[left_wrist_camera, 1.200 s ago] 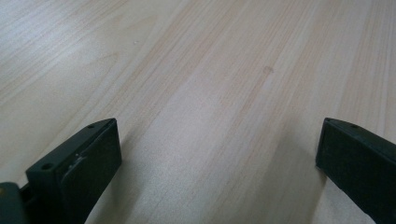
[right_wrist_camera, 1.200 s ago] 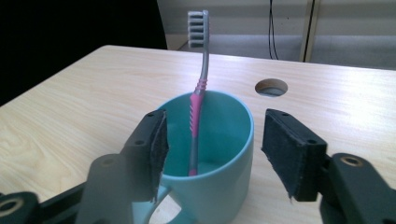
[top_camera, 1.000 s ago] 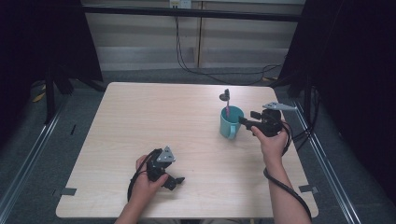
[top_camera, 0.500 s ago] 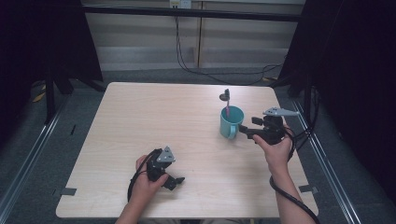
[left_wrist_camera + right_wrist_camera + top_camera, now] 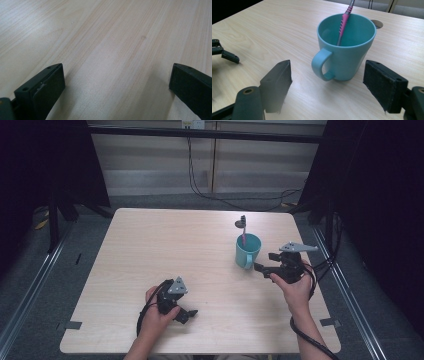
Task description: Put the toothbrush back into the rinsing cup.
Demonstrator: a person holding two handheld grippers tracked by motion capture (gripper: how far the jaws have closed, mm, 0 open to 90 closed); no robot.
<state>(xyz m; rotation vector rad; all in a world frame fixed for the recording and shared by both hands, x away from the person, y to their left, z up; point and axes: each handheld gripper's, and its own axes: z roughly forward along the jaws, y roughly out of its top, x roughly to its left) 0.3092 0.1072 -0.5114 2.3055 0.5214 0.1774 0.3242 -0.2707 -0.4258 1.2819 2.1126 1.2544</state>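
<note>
right gripper lets go of the mug and backs away

your right gripper [image 5: 261, 268] has just been spreading its jaws, and nothing sits between them now — a second ago it was up against the teal mug [image 5: 248, 250], and now it sits a little nearer to you, just clear of the handle. in the right gripper view the mug [image 5: 345, 47] stands upright just ahead of the two pads, handle turned toward them, and neither pad touches it. the pink-handled utensil [image 5: 344, 21] leans inside the mug, its dark head poking out above the rim in the high view. the mug has not shifted on the table [image 5: 165, 245] — it stands on the right half, toward the far side.

your left gripper [image 5: 184, 315] rests near the front edge with its jaws wide apart over bare wood, holding nothing.

that looks like a finished placement: mug set down, utensil in it, grip released.
</note>
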